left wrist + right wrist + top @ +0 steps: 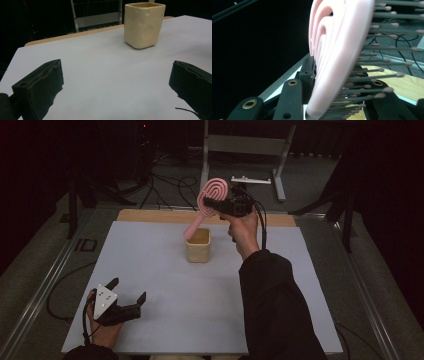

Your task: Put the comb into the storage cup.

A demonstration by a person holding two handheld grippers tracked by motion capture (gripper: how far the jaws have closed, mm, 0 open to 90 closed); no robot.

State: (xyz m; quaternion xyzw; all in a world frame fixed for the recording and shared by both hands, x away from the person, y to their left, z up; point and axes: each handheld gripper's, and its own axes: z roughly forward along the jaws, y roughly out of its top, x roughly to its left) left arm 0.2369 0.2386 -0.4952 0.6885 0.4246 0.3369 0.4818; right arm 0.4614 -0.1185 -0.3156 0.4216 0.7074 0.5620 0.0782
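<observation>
- Left gripper (127, 301): nearest the person, well short of the cup (198, 245) on the table (150, 265); its 2 jaws stand wide apart with nothing between them.
- Cup: upright, mid-table, alone.
- Right gripper (216, 206): above and just behind the cup, clamped on the head of the pink hairbrush (209, 200); the handle slants down, its tip at the cup's rim.
- Risk: the grip sits on the bristled head (342, 45); the brush could pivot, and a skewed handle could catch the rim and tip the cup.
</observation>
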